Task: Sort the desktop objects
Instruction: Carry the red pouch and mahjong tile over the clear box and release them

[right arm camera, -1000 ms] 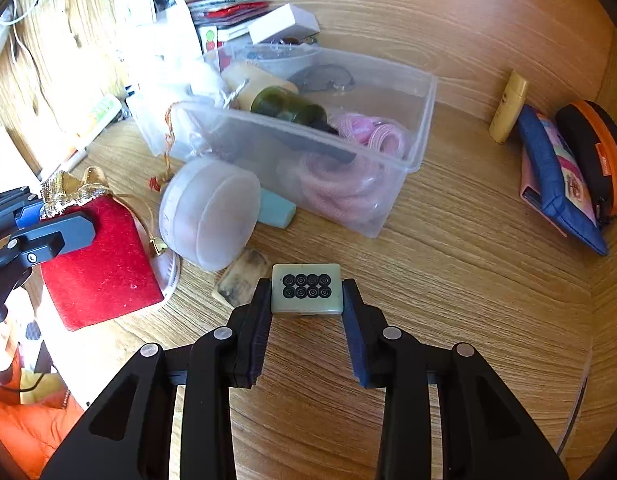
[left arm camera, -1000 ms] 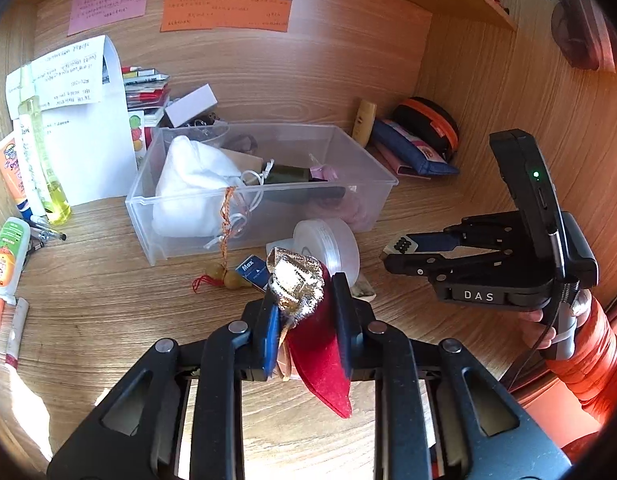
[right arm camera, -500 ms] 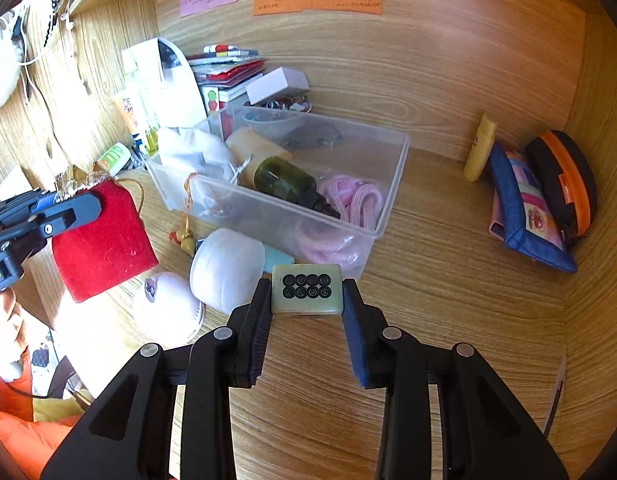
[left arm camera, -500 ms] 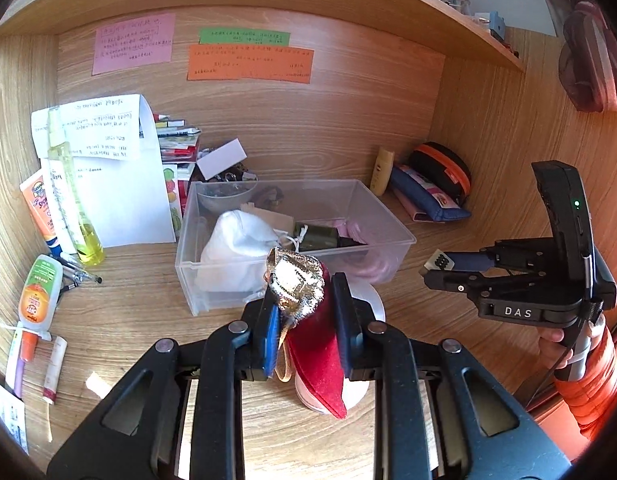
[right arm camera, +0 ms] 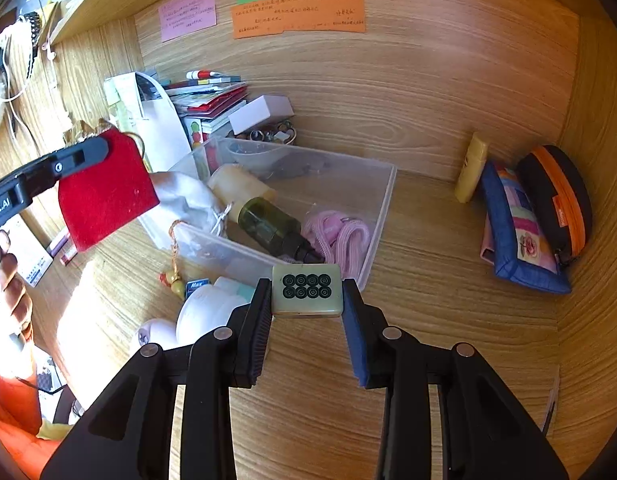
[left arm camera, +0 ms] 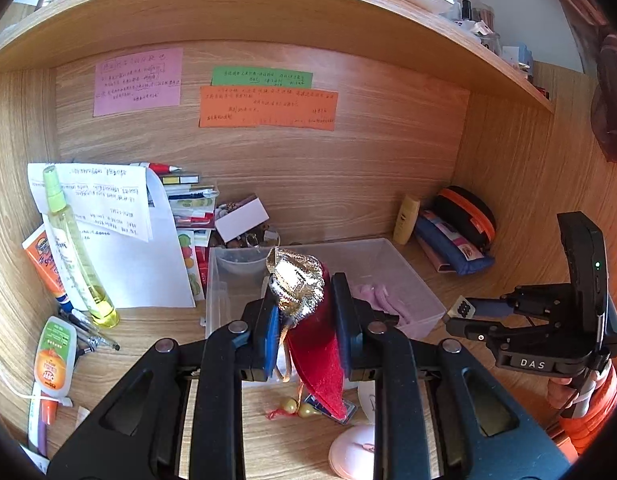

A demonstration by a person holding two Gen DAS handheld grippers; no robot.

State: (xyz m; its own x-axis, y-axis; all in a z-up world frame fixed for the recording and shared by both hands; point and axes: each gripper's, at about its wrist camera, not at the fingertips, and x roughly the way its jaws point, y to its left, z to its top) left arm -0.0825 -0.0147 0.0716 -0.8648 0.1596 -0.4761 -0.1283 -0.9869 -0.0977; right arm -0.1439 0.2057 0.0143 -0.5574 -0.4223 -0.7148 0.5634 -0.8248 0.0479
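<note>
Right gripper (left arm camera: pixel 464 314) – marked "DAS" – grips tile (right arm camera: pixel 307 290).

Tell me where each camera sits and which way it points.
Left wrist: on the left tongs, facing the desk's back wall over the clear bin; red pouch clamped, right tongs visible.
Right wrist: on the right tongs gripping a mahjong tile, facing the bin's corner; left tongs visible.
Shared: bin, pouch.
</note>
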